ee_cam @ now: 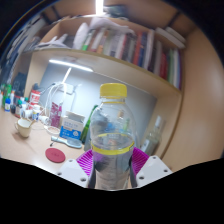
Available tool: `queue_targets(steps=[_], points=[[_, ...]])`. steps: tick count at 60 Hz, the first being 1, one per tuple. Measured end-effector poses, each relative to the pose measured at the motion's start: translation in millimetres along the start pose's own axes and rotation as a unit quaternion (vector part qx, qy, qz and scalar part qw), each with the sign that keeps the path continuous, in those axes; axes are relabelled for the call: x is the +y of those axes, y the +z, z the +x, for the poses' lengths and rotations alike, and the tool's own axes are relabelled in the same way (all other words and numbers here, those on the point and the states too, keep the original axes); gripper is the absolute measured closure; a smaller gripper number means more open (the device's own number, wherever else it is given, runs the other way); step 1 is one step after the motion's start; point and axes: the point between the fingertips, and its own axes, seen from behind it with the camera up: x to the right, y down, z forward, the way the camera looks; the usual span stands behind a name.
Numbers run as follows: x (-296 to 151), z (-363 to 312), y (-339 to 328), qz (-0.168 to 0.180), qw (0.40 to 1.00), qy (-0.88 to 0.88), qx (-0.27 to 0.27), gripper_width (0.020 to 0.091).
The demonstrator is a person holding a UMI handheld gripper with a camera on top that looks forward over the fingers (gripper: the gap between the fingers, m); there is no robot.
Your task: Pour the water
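Overhead, beyond the gripper (112,166), a shelf (130,45) loaded with upright books is running across the wall, and a strip light (68,65) is glowing beneath it. Below that, a pale desk (45,150) is spreading out ahead of the fingers, cluttered off to their left with a white mug (24,127), small bottles (10,98) and a blue box (70,132). A round pink coaster (57,155) is lying on the desk just left of the fingers. Closer in, a clear water bottle (111,135) with a yellow cap (113,91) is standing upright between the two purple pads (88,163), which are pressing against its sides, so the gripper is clamping it. The bottle is blocking whatever is lying straight ahead.
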Motion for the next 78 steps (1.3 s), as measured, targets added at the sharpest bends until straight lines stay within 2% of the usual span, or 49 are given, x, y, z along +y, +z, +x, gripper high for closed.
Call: queue_targets(steps=[8,17,25,32,36,42,51,59,63,66,72,75,78], points=[[-86,-54,27,0.045,0.977,-0.208,0.009,0.0625],[-153,-141,54,0.106,0.855,-0.506,0.028,0.0626],[-161,-220,81,0.126,0.746,-0.654,0.006,0.063],[-173,-260,93,0.151,0.6,-0.785,0.031,0.0628],[-177,-272,101,0.155,0.537,-0.828,0.041,0.0627],[-175,-281,111,0.148,0.475,-0.866,0.05,0.0627],[-169,-293,116,0.145,0.442,-0.884,0.042,0.0627],[-168,-289,118,0.138,0.459,-0.877,0.039,0.0627],[-173,-282,119,0.135,0.498,-0.856,0.036,0.0626],[-179,-272,120,0.126,0.567,-0.814,0.033,0.0625],[-185,-238,119,0.101,0.768,-0.632,0.018,0.0628],[-181,-220,121,0.074,0.865,-0.496,-0.001,0.0629],[-160,-208,122,0.04,0.937,-0.346,-0.027,0.0626]])
